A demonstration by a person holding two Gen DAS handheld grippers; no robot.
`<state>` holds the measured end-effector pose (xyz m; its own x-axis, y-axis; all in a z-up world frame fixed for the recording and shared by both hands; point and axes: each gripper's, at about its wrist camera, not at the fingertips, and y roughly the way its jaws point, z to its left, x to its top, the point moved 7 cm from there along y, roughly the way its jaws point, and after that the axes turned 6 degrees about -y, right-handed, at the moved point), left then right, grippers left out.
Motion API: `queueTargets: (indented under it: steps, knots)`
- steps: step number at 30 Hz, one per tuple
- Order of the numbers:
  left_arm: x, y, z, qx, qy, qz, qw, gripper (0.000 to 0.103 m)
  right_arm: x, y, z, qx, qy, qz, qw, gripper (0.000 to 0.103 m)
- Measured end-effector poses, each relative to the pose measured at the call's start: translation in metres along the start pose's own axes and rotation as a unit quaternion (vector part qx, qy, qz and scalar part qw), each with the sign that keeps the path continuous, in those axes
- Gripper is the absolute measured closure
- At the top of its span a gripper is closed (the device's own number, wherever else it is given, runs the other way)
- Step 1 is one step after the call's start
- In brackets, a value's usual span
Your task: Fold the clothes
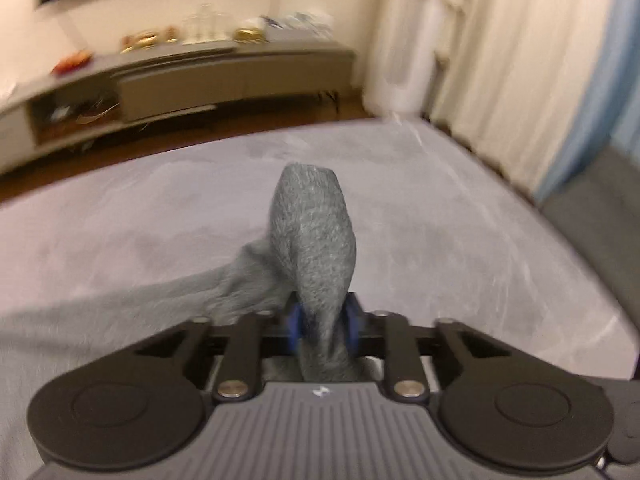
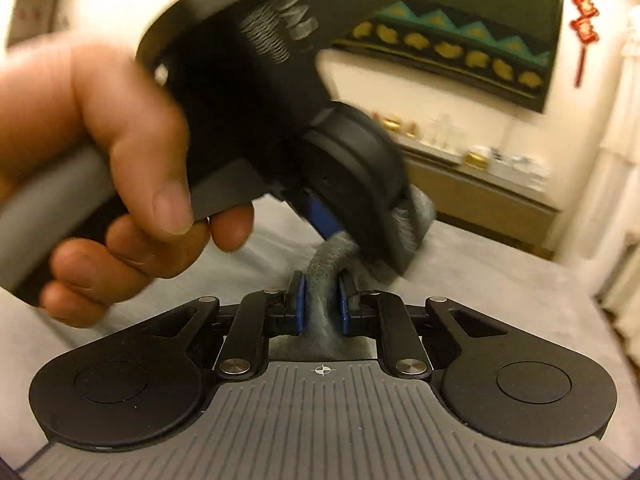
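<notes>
Between the blue pads of the left gripper [image 1: 323,322], at 6 o'clock in the left wrist view, a grey knitted garment [image 1: 316,240], sock-like in shape, is pinched; its free end stands up toward 12 o'clock while the rest trails off toward 8 o'clock over the pale grey bed cover [image 1: 460,208]. The jaws are nearly closed on the bunched fabric. In the right wrist view the right gripper [image 2: 321,312] is seen with a strand of the same grey cloth [image 2: 322,300] between its pads; the pads stand a little apart and whether they press on it firmly cannot be told. Just beyond it, at 12 to 1 o'clock, the other gripper [image 2: 320,208] is held by a person's hand [image 2: 104,168], with the cloth clamped at its tip, so the two tools are nearly touching. Several risks can be judged from this. A collision of the two grippers is likely if either is swung without being drawn apart first. The cloth could be slipped from the looser right grip, since only a thin twisted strand is caught. A twisted, roped hold would also be carried into the fold, leaving it uneven. Both views are blurred. As for writing, only a small emblem on the left gripper body at 6 o'clock is seen, and a crosshair mark on the right one; the characters on the red hanging ornament [image 2: 585,8] at 1 o'clock cannot be read.
</notes>
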<state>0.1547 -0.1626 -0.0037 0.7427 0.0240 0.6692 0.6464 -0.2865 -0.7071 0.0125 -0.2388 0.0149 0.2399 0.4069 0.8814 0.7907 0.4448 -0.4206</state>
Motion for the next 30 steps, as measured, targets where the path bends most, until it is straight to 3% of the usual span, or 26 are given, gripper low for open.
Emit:
queueTargets:
  steps: [2, 4, 6, 7, 10, 12, 14, 17, 18, 20, 22, 25, 27, 29, 30]
  knots:
    - [-0.006, -0.021, 0.032, -0.004, -0.061, -0.023, 0.9979, 0.085, 0.005, -0.005, -0.002, 0.059, 0.052, -0.016, 0.997, 0.052]
    - [-0.021, -0.028, 0.068, 0.008, -0.104, -0.019, 0.9943, 0.086, 0.008, -0.009, -0.014, 0.116, 0.133, -0.023, 0.984, 0.049]
    - [-0.036, -0.034, 0.103, 0.021, -0.147, -0.013, 0.9889, 0.086, 0.008, -0.010, -0.029, 0.155, 0.215, -0.024, 0.964, 0.051]
    - [-0.043, -0.029, 0.113, 0.029, -0.155, -0.001, 0.9875, 0.085, 0.007, -0.006, -0.033, 0.158, 0.231, -0.017, 0.960, 0.053]
    - [-0.051, -0.018, 0.123, 0.043, -0.164, 0.009, 0.9854, 0.085, -0.010, 0.022, -0.032, 0.124, 0.228, 0.048, 0.965, 0.066]
    - [-0.049, -0.021, 0.124, 0.034, -0.174, -0.006, 0.9842, 0.080, -0.025, 0.044, -0.025, 0.114, 0.220, 0.094, 0.964, 0.069]
    - [-0.040, -0.025, 0.119, 0.007, -0.175, -0.032, 0.9841, 0.062, -0.032, 0.057, -0.014, 0.116, 0.195, 0.118, 0.967, 0.069]
    - [-0.018, -0.026, 0.099, -0.027, -0.149, -0.055, 0.9869, 0.039, -0.029, 0.065, 0.002, 0.127, 0.150, 0.115, 0.974, 0.069]
    - [-0.012, -0.023, 0.090, -0.036, -0.133, -0.056, 0.9888, 0.035, -0.028, 0.065, 0.006, 0.129, 0.141, 0.114, 0.975, 0.069]
    - [-0.010, -0.012, 0.070, -0.027, -0.085, -0.027, 0.9957, 0.013, -0.027, 0.065, 0.011, 0.129, 0.124, 0.112, 0.977, 0.068]
    - [-0.015, 0.011, 0.062, 0.015, -0.046, 0.007, 0.9988, 0.013, -0.025, 0.066, 0.016, 0.133, 0.114, 0.112, 0.978, 0.068]
    - [-0.022, 0.031, 0.077, 0.082, -0.064, 0.018, 0.9944, 0.024, -0.024, 0.064, 0.015, 0.136, 0.110, 0.112, 0.978, 0.068]
    - [-0.026, 0.037, 0.084, 0.019, -0.120, 0.020, 0.9923, 0.038, -0.023, 0.064, 0.015, 0.140, 0.111, 0.112, 0.978, 0.068]
    - [-0.027, 0.041, 0.089, -0.031, -0.155, 0.022, 0.9872, 0.061, -0.021, 0.066, 0.016, 0.143, 0.109, 0.111, 0.977, 0.068]
    - [-0.027, 0.043, 0.091, -0.055, -0.170, 0.023, 0.9836, 0.067, -0.019, 0.068, 0.017, 0.145, 0.108, 0.111, 0.977, 0.068]
